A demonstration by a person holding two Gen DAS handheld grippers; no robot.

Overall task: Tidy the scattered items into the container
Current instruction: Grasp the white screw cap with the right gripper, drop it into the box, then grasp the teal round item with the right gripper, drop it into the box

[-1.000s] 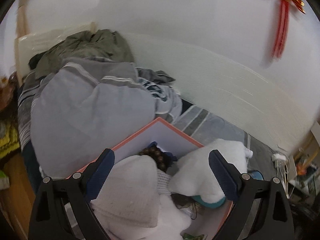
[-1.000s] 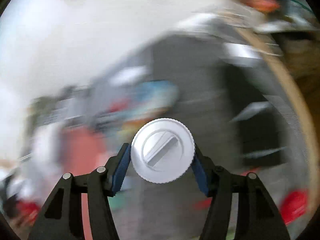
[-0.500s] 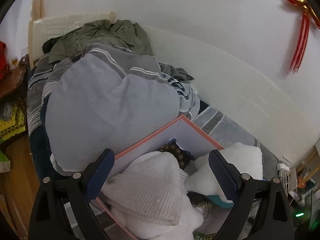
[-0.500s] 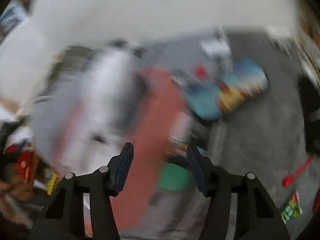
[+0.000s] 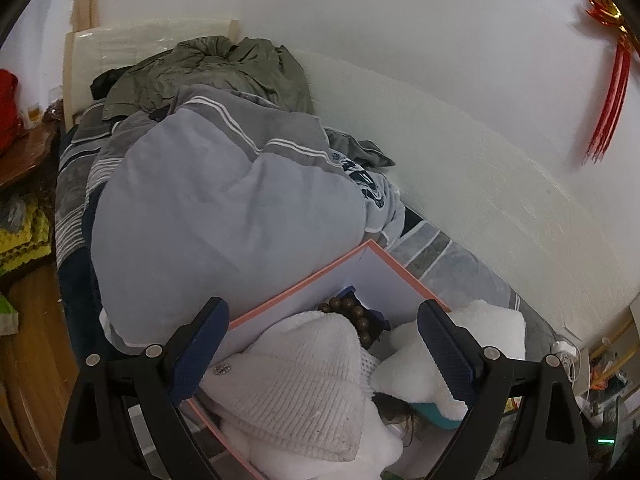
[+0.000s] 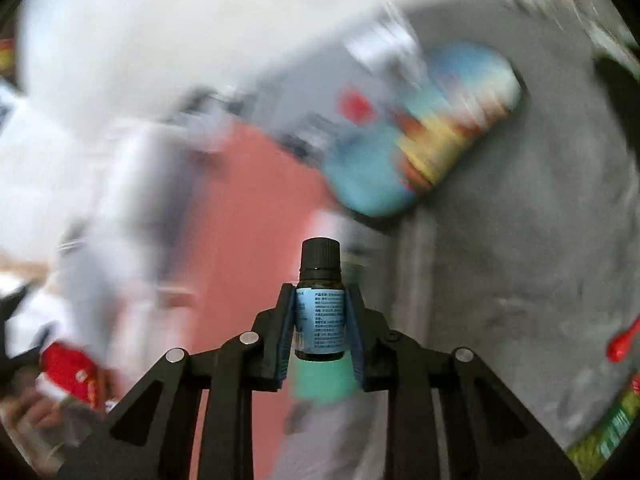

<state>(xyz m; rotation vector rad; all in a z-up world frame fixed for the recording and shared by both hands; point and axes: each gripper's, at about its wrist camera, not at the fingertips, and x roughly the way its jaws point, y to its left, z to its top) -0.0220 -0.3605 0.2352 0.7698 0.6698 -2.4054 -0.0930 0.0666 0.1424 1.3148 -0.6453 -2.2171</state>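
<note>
My right gripper [image 6: 320, 308] is shut on a small dark glass bottle [image 6: 320, 304] with a black cap and a blue label, held upright in the air. Behind it the view is blurred; a salmon-pink box [image 6: 256, 240] shows below and left. My left gripper [image 5: 320, 344] is open and empty above the same pink-rimmed box [image 5: 304, 276]. In the box lie a white knit hat [image 5: 296, 388], a string of brown beads [image 5: 356, 316], a white plush item [image 5: 464, 340] and a teal object [image 5: 436, 420].
A grey quilt [image 5: 224, 208] and an olive jacket [image 5: 216, 68] are heaped on the bed beside the box. A white wall [image 5: 440, 80] runs behind. A blue and yellow packet [image 6: 432, 136] lies on the grey sheet, with small red items [image 6: 622, 340] at the right.
The right gripper held a white round lid, then stood open and empty, and is now shut on the small dark bottle. The left gripper has drawn back a little, staying open.
</note>
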